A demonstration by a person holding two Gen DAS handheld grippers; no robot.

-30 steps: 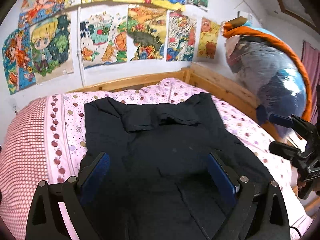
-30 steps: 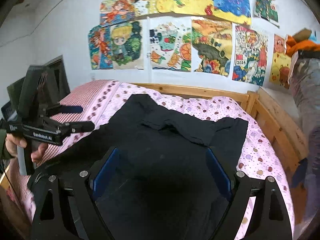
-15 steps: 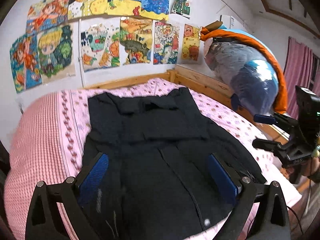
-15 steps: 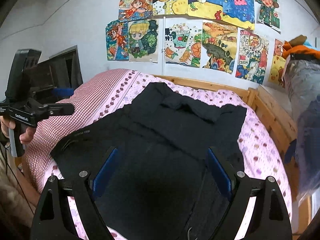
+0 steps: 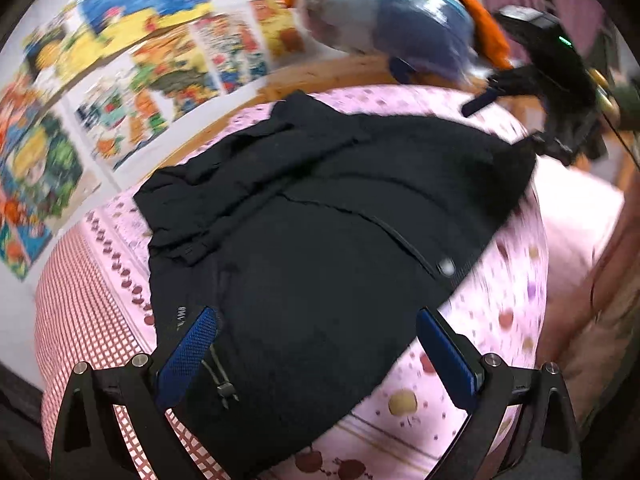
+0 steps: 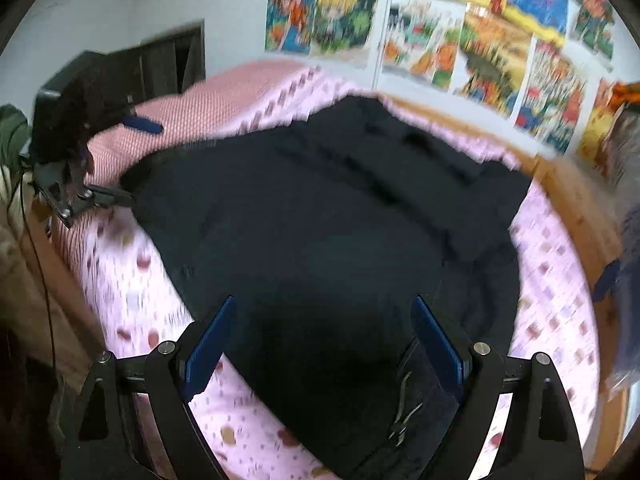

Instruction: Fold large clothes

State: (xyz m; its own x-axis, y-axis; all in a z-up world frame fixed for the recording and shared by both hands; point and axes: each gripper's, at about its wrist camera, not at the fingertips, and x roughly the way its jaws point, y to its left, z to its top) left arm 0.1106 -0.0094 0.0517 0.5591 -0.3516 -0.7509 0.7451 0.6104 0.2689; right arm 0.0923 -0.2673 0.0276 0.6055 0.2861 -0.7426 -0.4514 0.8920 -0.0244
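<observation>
A large black jacket [image 5: 320,220] lies spread flat on the bed, collar toward the wall and hem toward me. My left gripper [image 5: 318,344] is open and hovers over the jacket's near left hem corner, where a zip pull [image 5: 222,380] lies beside its left pad. The jacket [image 6: 320,220] fills the right wrist view too, with my right gripper [image 6: 322,340] open above the near hem and nothing between its pads. Each gripper shows in the other's view: the right gripper [image 5: 508,120] by the jacket's right corner, the left gripper [image 6: 128,160] by its left side. Both views are motion-blurred.
The bed has a pink dotted sheet [image 5: 500,320] with a red checked part [image 5: 80,320] on the left, and a wooden frame [image 6: 576,208]. Colourful posters [image 6: 440,40] cover the wall behind. A big plastic-wrapped plush toy [image 5: 400,20] leans at the right.
Both grippers have drawn back toward the bed's near edge and sunk lower, so the jacket's hem now shows. The left view has rolled. Both stay open.
</observation>
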